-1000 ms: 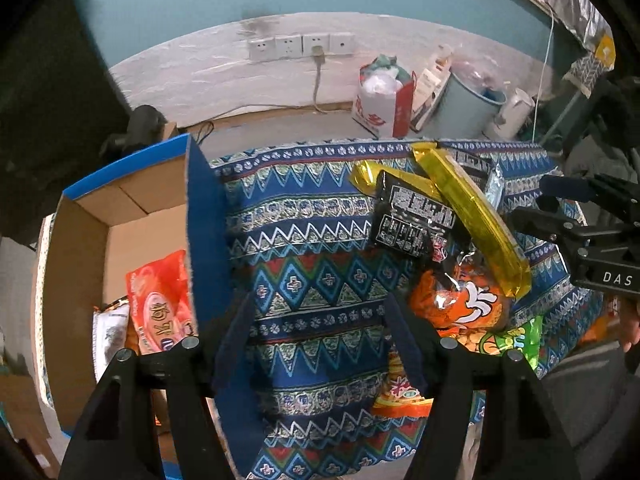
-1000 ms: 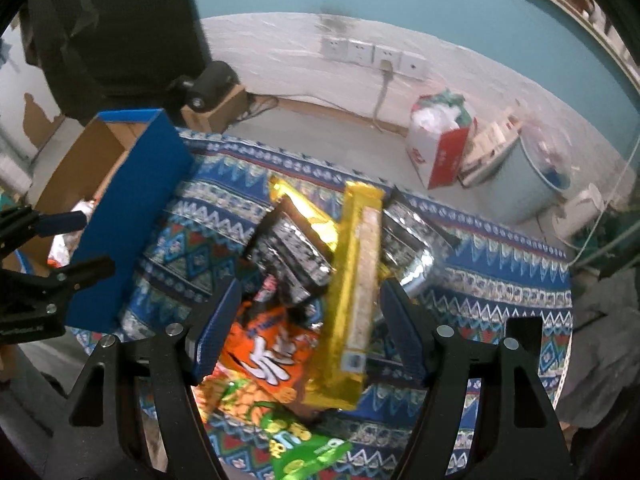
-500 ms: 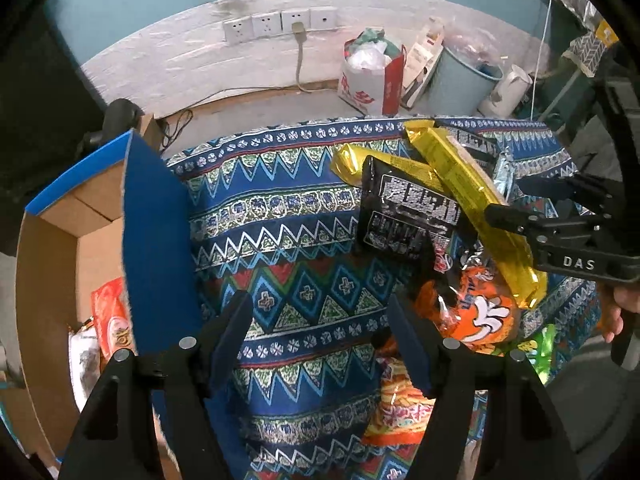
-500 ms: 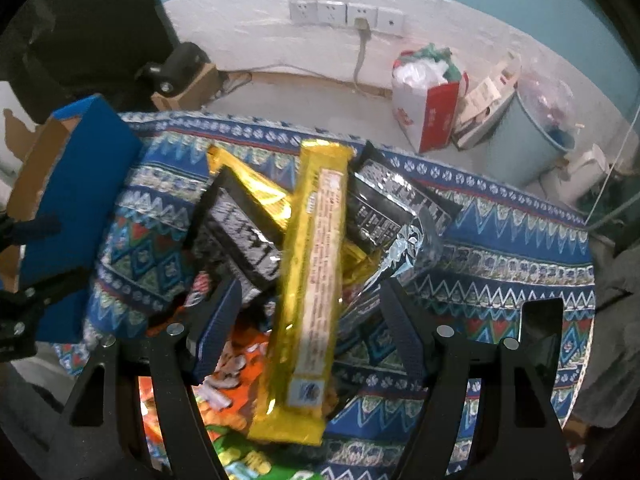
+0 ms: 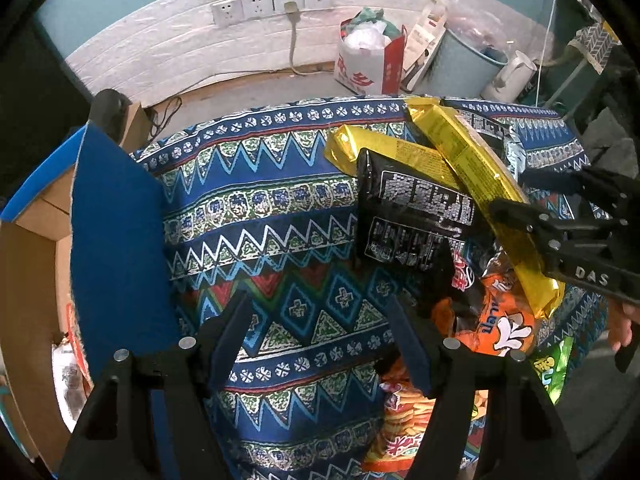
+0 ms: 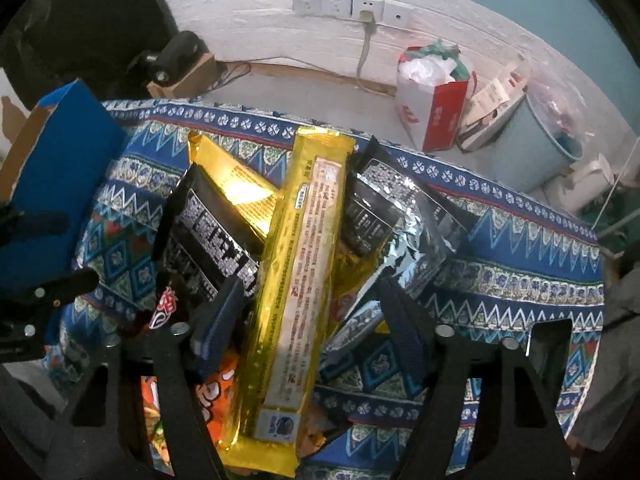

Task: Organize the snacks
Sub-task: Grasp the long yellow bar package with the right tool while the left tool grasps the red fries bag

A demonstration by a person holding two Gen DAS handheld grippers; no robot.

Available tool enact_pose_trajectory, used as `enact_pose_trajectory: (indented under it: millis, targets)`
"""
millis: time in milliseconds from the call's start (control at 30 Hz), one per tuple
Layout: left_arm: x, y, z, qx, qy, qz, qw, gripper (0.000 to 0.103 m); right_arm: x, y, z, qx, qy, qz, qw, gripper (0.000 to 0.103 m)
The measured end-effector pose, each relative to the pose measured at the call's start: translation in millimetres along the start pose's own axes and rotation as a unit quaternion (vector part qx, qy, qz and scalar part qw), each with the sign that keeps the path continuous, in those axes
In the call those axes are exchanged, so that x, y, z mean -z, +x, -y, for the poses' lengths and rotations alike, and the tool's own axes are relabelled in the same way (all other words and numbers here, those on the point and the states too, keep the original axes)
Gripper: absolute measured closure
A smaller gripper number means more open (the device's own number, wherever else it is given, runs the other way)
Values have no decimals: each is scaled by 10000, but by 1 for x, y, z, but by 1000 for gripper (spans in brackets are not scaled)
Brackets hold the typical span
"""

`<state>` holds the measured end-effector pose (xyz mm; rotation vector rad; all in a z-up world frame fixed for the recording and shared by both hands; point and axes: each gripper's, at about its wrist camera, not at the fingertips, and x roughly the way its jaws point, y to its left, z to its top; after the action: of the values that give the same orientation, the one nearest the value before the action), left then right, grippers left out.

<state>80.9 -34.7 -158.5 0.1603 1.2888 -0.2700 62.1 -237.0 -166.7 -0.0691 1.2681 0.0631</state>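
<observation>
**Right tongs closing around the long yellow packet**

Here, on a table under a patterned blue cloth [image 5: 256, 216], a heap of snacks lies toward one side: a long yellow packet [image 6: 304, 280] on top, a black packet [image 6: 208, 232] beside it, a second gold packet [image 6: 236, 184] partly beneath both, a silvery black bag [image 6: 400, 216], and an orange bag [image 5: 500, 320] with a green packet [image 5: 554, 364] at the near edge.

The right gripper [image 6: 310, 304] points steeply down over the heap, and the long yellow packet runs lengthwise straight between its two blue pads. The jaws are closing; the pads seem just short of the wrapper's sides, though the wide-angle view makes contact hard to judge.

The left gripper [image 5: 320, 336] hangs over bare cloth with its jaws apart and nothing between them; the snack heap lies just beyond its right-hand finger. Past its other finger stands a cardboard box [image 5: 36, 264] with a blue flap [image 5: 116, 240], where a red packet [image 5: 74, 332] shows inside.
</observation>
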Motion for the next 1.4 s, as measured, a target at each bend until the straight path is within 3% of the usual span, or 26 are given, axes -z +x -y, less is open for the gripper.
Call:
enact_pose_trajectory:
  millis: [100,233,333,367,400,467,600,967,1400]
  targets:
    - [-1,1,4,25,28,-7,10000,32,3,-1,-3,-226,40,-17,9997,42]
    - [-2,4,8,-16,102,-21,9999,31,4,9,-12,-109,-229,-62,9997,43]
    - [-1,4,9,-15,108,-49,9999,31,3,19,-11,-179,-132,-236,9995,53]
    - [0,4,9,-6,109,-56,9999,31,4,23,-9,-186,-98,-289,9994,65]
    - [1,3,9,5,113,-66,9999,31,5,25,-8,-135,-92,-283,9995,69]
    - [5,0,10,45,114,-63,9999,31,6,24,-4,-127,-42,-249,9996,71]
    - [16,-6,15,170,122,-64,9998,24,9,11,-5,-80,-17,-99,9999,72]
    - [56,3,34,382,128,-434,9982,24,27,-26,-15,-21,-100,230,9997,72]
    - [79,31,56,574,112,-876,9944,23,54,-60,1,57,106,466,9988,72]
